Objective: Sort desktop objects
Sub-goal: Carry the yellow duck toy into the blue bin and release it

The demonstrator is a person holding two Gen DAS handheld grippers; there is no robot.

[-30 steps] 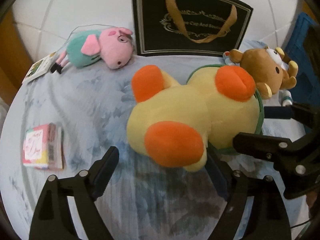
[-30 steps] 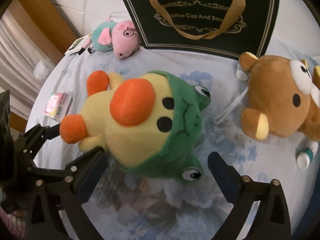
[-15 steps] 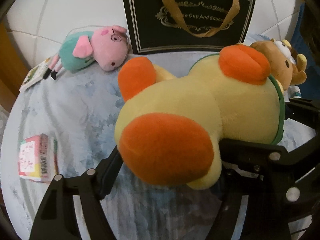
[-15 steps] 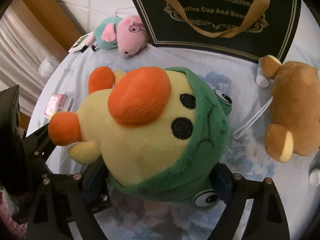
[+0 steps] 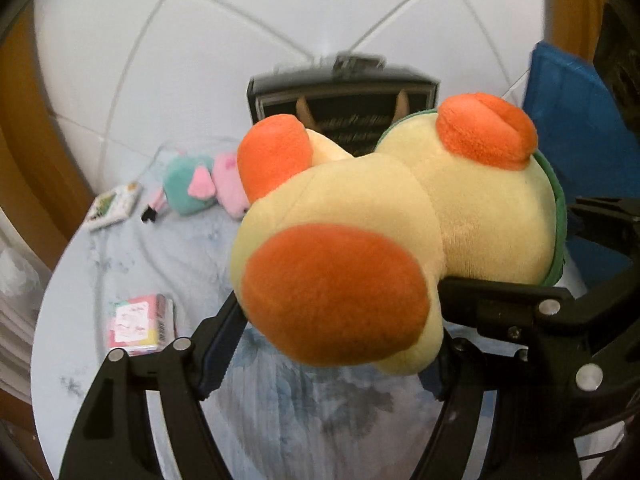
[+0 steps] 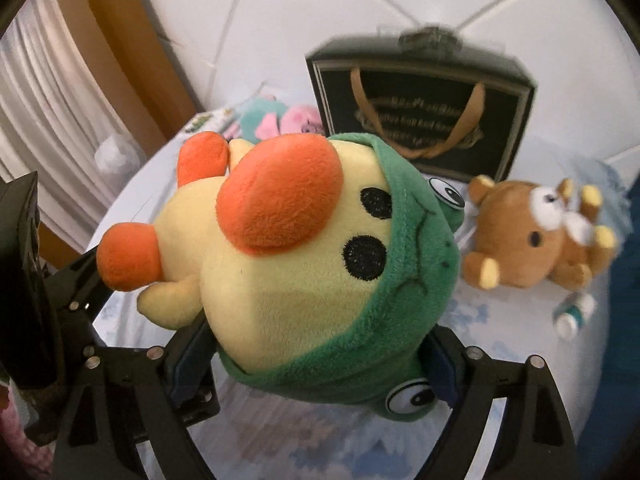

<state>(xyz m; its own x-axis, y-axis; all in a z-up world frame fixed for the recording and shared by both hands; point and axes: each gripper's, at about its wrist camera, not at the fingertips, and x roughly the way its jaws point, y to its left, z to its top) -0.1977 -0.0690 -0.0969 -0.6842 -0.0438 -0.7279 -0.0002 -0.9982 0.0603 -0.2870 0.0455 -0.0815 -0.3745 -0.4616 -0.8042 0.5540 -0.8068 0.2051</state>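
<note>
While both my jaws clamp the duck plush [image 5: 360,240], it hangs clear above the table [image 5: 132,272], feet toward my left side, hooded head toward my right.

Left jaws [image 5: 320,344]: clenched on the plush's lower body; the orange foot bulges out over them. Far left of these jaws, on the table, lies a small pink box [image 5: 140,326]. Beyond them, further left, a leaflet [image 5: 114,206] and the pig plush [image 5: 204,188].

Right jaws [image 6: 316,364]: clenched on the green frog hood, pads pressed into either side. Ahead of these jaws stands the black gift bag [image 6: 420,120] against the wall. To their right the brown bear plush [image 6: 532,240] lies on the table, with a small bottle [image 6: 574,314] just beside it.
</note>
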